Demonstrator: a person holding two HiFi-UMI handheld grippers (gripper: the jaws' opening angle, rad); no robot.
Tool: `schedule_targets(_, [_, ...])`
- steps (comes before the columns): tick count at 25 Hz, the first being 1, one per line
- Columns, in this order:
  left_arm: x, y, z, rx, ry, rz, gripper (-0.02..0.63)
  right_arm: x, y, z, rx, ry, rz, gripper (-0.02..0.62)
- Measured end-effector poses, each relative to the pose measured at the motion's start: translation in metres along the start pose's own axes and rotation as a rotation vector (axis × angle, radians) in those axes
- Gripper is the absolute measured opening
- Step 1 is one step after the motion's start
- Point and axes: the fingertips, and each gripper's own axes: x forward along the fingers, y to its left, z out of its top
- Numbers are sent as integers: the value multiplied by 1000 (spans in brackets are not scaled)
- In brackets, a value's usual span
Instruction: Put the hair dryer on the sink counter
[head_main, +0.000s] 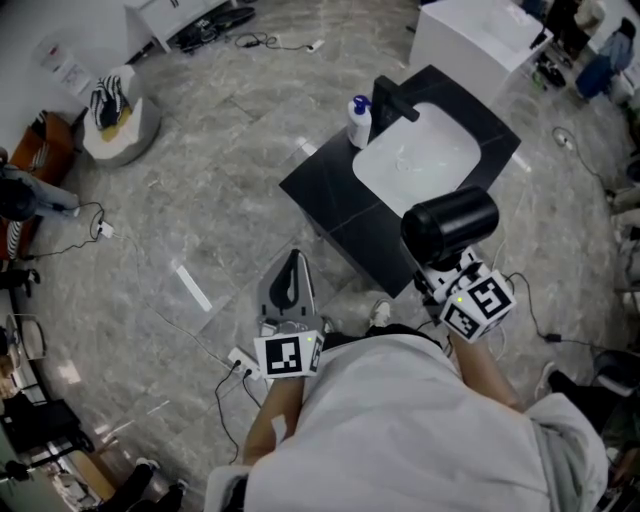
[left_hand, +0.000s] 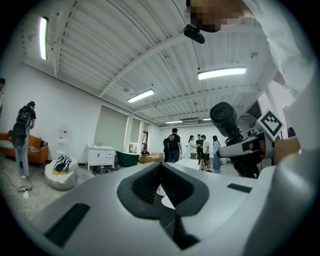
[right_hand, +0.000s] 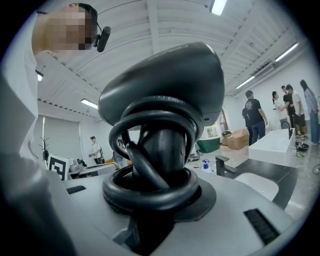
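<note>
Head view: right gripper (head_main: 438, 272) clamps the hair dryer (head_main: 450, 225) near the white basin (head_main: 420, 160) — left gripper (head_main: 294, 260) closed.

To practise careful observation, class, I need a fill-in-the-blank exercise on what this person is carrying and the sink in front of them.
1. The gripper clamped on the black hair dryer is the person's ___ one.
2. Its cord is coiled round the dryer's ___.
3. The white basin sits in a counter coloured ___.
4. The bottle beside the tap has a pump top coloured ___.
Missing words: right; handle; black; blue.
</note>
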Motion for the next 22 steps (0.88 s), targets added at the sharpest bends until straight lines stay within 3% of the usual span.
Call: schedule_targets(22, [6,7,3,12,3,5,2,13,-7,-23,41,56,-9,156])
